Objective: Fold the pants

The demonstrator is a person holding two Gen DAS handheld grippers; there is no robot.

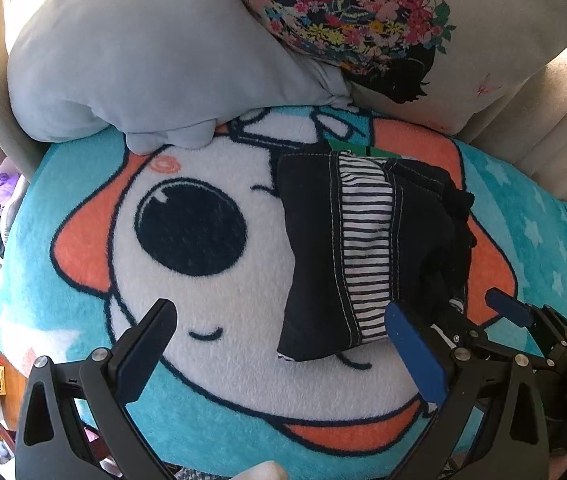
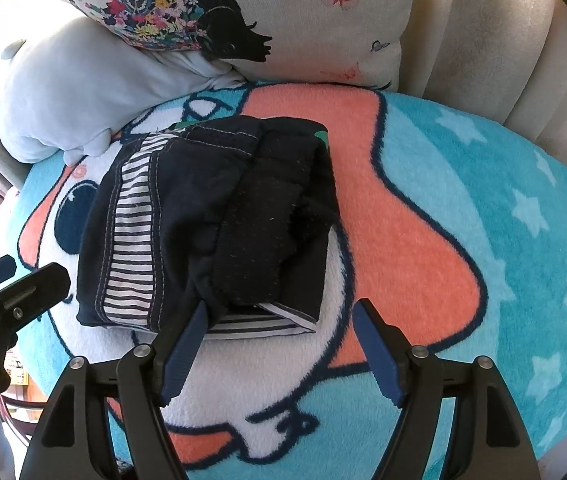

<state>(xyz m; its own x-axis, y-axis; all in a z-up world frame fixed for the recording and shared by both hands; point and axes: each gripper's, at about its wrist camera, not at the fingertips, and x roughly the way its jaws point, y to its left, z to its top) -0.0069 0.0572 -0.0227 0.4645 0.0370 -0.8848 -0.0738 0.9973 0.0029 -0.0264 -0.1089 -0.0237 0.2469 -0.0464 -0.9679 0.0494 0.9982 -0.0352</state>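
The dark pants [image 2: 211, 220] are seen folded small on a fluffy cartoon blanket [image 2: 463, 208], with pillows [image 1: 155, 56] piled behind. Both left tongs [image 1: 279, 344] and right tongs [image 2: 279, 332] are spread wide, and nothing is gripped.

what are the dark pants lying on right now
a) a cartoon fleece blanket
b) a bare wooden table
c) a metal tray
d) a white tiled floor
a: the folded pants lie in a compact bundle on the turquoise, orange and white cartoon blanket, with both grippers open just in front of them.
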